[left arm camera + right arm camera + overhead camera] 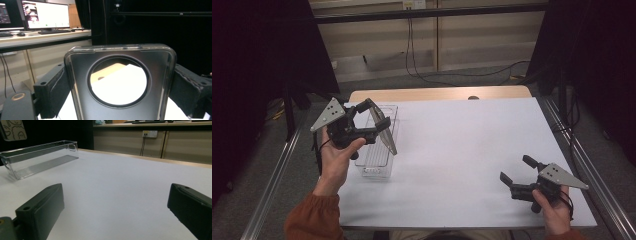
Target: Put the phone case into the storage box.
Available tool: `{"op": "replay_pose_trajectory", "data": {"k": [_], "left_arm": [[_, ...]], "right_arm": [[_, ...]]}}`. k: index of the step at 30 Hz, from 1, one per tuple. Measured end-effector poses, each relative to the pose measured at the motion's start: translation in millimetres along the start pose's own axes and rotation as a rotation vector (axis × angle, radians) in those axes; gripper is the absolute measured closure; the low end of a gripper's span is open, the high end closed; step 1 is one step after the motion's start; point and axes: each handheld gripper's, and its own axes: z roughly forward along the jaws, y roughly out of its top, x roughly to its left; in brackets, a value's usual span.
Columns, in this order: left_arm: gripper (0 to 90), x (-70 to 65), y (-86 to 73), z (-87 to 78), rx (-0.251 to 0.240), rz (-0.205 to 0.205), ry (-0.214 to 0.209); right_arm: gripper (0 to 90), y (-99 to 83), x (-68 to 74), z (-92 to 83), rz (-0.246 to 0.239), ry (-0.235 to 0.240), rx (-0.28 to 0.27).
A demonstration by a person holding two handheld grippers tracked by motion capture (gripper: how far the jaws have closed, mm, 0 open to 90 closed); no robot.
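Item: phone case, clear, round camera cutout, clamped by its 2 side edges in left gripper, raised above clear bin. Right gripper: jaws spread, empty, well right of bin. Advice: lower level, release inside bin walls.

At the frame's left, my left gripper holds the phone case above the bin on the table, while my right gripper rests lower right.
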Motion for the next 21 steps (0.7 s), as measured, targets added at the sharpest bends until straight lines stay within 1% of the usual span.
{"op": "replay_pose_trajectory", "data": {"k": [2, 3, 4, 5, 6, 7, 8, 9, 10, 11, 13, 15, 17, 18, 21], "left_arm": [[11.7, 3.1, 0.7, -0.1, 0.013, 0.006, 0.028], [11.6, 5.1, 0.4, 0.3, 0.007, 0.002, 0.026], [11.7, 7.5, 0.5, 0.1, 0.014, 0.001, 0.022], [11.7, 8.6, 0.3, 0.3, 0.014, 0.001, 0.039], [11.7, 10.4, 0.1, 0.6, 0.011, -0.001, 0.041], [11.7, 12.3, 0.4, 0.2, 0.019, 0.005, 0.051], [11.7, 14.1, 0.4, 0.5, 0.016, -0.003, 0.058], [11.7, 16.8, 0.9, 0.8, 0.018, 0.002, 0.054], [11.7, 19.2, 1.5, 0.6, 0.028, 0.01, 0.062], [11.7, 20.1, 1.4, 2.3, 0.018, 0.004, 0.082], [11.7, 23.4, 2.0, 4.1, 0.024, 0.005, 0.089], [11.7, 26.9, 3.2, 5.4, 0.035, 0.012, 0.108], [11.7, 30.8, 4.0, 6.6, 0.042, 0.016, 0.121], [11.7, 31.8, 4.0, 8.4, 0.031, 0.005, 0.126], [11.7, 37.4, 3.5, 11.9, 0.036, 0.006, 0.144]], "right_arm": [[0.0, 0.1, 0.2, -0.1, 0.0, 0.003, -0.003], [0.0, 0.1, 0.1, -0.2, 0.0, 0.002, -0.002], [0.0, 0.0, 0.0, -0.2, 0.002, 0.003, 0.0], [0.0, -0.1, -0.5, -0.4, 0.002, 0.006, 0.003], [0.0, -0.3, -0.6, -0.3, 0.002, 0.004, 0.003], [0.0, -0.4, -0.7, 0.1, 0.001, 0.001, 0.001], [0.0, -0.6, -0.8, 0.0, 0.001, 0.006, 0.004], [0.0, -0.7, -0.8, 0.1, -0.001, 0.006, 0.003], [0.0, -0.7, -0.4, 0.0, 0.002, 0.007, 0.005], [0.0, -0.7, -0.3, 0.1, 0.002, 0.009, 0.005], [0.0, -0.5, 0.2, -0.1, 0.007, 0.01, 0.004], [0.0, -0.6, -0.1, 0.0, -0.003, 0.015, 0.006], [0.0, -0.5, 0.3, 0.2, 0.006, 0.015, 0.002], [0.0, -0.4, 0.2, 0.0, 0.003, 0.017, 0.003], [0.0, -0.5, 0.3, -0.2, 0.003, 0.016, 0.003]]}}
